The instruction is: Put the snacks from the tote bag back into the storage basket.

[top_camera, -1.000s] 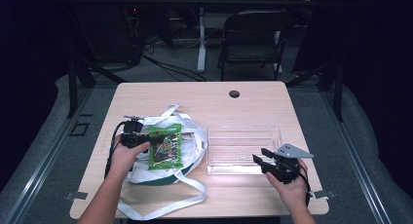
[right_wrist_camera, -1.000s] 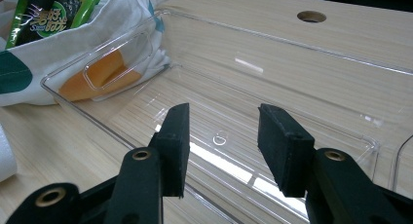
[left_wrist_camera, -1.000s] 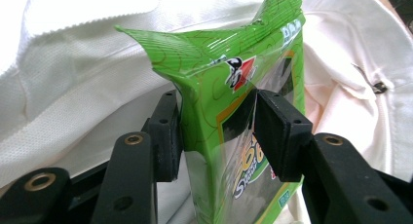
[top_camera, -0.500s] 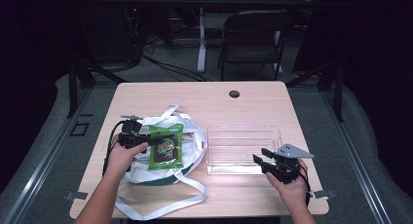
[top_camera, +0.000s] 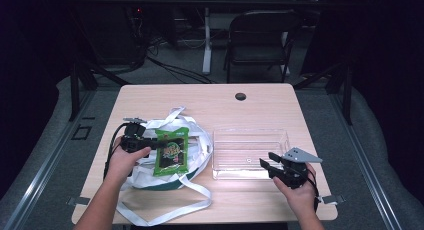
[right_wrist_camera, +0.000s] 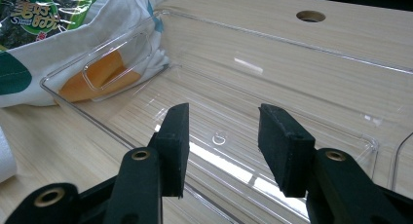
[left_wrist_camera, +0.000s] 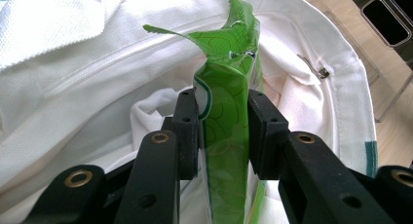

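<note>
A green snack packet [top_camera: 171, 151] with dark print lies over the mouth of a white cloth bag [top_camera: 145, 176] on the table's left half. My left gripper [top_camera: 150, 144] is shut on the packet's edge; in the left gripper view the green packet [left_wrist_camera: 228, 117] stands pinched between both jaws above the bag's white lining [left_wrist_camera: 78, 73]. A clear plastic tray [top_camera: 285, 135] sits empty on the right half. My right gripper [top_camera: 266, 165] hovers open at the tray's near edge, its jaws spread over the clear tray [right_wrist_camera: 272, 53] floor with nothing between them.
The bag's long white straps [top_camera: 165, 210] trail toward the table's front edge. A round cable hole [top_camera: 240, 96] sits near the table's far edge. A dark folding chair [top_camera: 260, 37] stands behind the table. In the right gripper view the bag [right_wrist_camera: 58, 53] touches the tray's left wall.
The left gripper with the packet has stayed nearly in place over the bag. The right gripper has not moved.
</note>
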A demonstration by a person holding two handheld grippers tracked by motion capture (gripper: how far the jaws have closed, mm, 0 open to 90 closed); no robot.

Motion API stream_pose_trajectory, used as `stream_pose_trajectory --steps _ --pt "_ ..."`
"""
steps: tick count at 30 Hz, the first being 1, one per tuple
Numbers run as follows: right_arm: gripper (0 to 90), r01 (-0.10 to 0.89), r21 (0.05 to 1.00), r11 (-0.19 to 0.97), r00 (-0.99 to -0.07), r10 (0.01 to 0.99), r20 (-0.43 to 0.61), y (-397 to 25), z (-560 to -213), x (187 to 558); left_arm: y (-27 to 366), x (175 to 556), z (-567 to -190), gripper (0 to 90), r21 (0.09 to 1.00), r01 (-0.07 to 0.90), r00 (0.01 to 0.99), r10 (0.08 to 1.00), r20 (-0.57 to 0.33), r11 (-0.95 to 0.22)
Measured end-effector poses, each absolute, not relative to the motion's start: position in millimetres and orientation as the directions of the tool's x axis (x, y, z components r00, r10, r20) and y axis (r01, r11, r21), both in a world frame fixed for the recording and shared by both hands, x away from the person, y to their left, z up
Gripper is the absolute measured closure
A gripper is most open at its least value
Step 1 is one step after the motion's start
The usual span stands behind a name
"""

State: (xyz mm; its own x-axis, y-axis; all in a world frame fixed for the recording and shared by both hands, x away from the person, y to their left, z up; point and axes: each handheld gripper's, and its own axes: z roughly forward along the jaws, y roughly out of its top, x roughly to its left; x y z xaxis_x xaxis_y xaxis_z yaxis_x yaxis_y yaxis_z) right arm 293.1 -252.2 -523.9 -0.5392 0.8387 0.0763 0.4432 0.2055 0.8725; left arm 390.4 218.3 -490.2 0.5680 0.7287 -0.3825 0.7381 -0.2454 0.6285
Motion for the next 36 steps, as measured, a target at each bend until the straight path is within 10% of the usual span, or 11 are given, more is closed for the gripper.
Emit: stream_pose_trajectory --steps 36 --pt "55.0 0.425 0.874 0.235 -0.554 0.832 0.045 -250.0 -524.3 292.7 234.7 379.4 -456.4 72.5 0.706 0.67 0.596 0.734 -0.327 -0.229"
